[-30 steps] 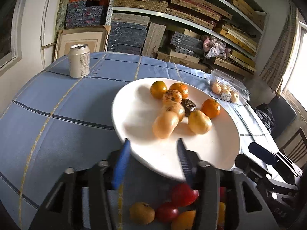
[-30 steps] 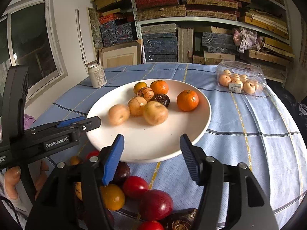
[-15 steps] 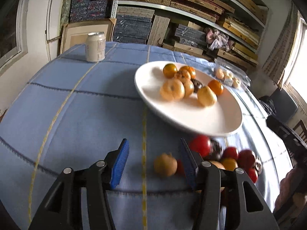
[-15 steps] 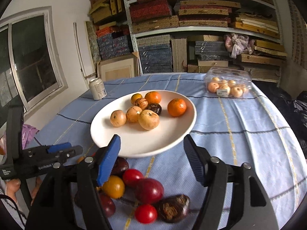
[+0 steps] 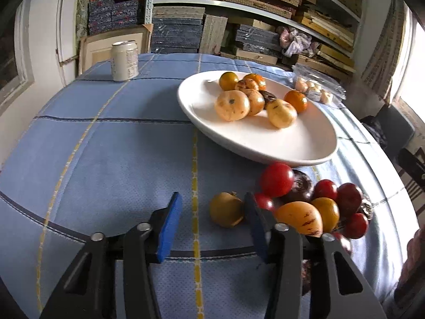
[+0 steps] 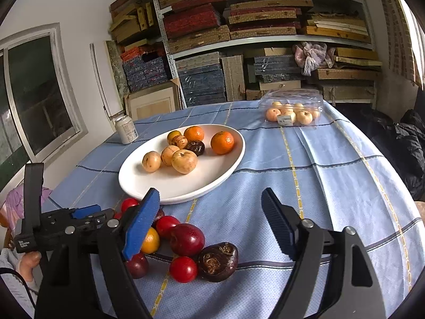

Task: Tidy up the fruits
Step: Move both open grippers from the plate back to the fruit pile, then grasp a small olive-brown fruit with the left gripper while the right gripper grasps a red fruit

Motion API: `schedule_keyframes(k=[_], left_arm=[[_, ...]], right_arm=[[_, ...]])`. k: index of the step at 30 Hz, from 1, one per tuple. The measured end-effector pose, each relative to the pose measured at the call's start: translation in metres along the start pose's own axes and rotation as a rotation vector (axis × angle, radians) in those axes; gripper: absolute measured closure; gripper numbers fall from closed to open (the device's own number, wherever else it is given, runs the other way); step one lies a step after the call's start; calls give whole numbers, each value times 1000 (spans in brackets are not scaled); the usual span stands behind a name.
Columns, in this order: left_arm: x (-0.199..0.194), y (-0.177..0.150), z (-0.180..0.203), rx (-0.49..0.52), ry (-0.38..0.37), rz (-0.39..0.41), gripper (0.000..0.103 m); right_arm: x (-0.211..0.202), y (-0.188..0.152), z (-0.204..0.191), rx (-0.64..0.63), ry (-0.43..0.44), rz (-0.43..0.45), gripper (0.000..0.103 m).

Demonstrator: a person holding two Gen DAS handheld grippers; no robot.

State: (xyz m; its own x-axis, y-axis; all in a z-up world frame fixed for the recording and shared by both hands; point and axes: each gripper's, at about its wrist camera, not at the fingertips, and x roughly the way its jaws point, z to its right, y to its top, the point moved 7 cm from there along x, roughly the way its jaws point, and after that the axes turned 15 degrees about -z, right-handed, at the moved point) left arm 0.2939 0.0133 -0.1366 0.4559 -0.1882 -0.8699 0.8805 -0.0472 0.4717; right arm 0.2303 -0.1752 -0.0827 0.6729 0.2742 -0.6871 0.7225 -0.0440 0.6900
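A white plate (image 5: 265,156) (image 6: 164,183) holds several orange and yellow fruits. Loose red, yellow and dark fruits (image 5: 313,199) (image 6: 183,242) lie in a heap on the blue cloth in front of it. My left gripper (image 5: 212,226) (image 6: 87,212) hangs low over the cloth and its jaws are closing. A yellow-brown fruit (image 5: 227,209) lies between them by the right finger, and the left pad is clear of it. My right gripper (image 6: 209,223) is above the heap and its jaws are opening. A red plum (image 6: 187,239) sits below the gap, untouched.
A drink can (image 5: 124,60) (image 6: 127,129) stands at the far left of the round table. A clear plastic box of pale fruit (image 5: 316,90) (image 6: 292,109) sits at the far right. Shelves of stacked boxes fill the back wall. A hand shows at the lower left of the right wrist view.
Both grippers have drawn back from the plate towards the loose fruit. The left jaws have narrowed around the yellow-brown fruit. The right jaws have widened.
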Motion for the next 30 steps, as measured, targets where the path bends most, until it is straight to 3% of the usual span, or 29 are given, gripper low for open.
schedule_keyframes(k=[2,5,12,16,30], left_arm=[[1,0,2,11,-16,-3,69],[1,-1,7,26,-28,-3,76],[7,3,2,-2,-58,-19,73],[13,4,-3,-32,-65,-49,66],[9,-2,5,14,-13,-38,75]], right_arm=[[-1,0,0,-2,-2,2,26],[-2,2,2,6,0,5,26],[0,2,2,1,-1,-4,26],[1,1,2,3,-2,-4,26],[2,1,5,10,-8,-6,26]])
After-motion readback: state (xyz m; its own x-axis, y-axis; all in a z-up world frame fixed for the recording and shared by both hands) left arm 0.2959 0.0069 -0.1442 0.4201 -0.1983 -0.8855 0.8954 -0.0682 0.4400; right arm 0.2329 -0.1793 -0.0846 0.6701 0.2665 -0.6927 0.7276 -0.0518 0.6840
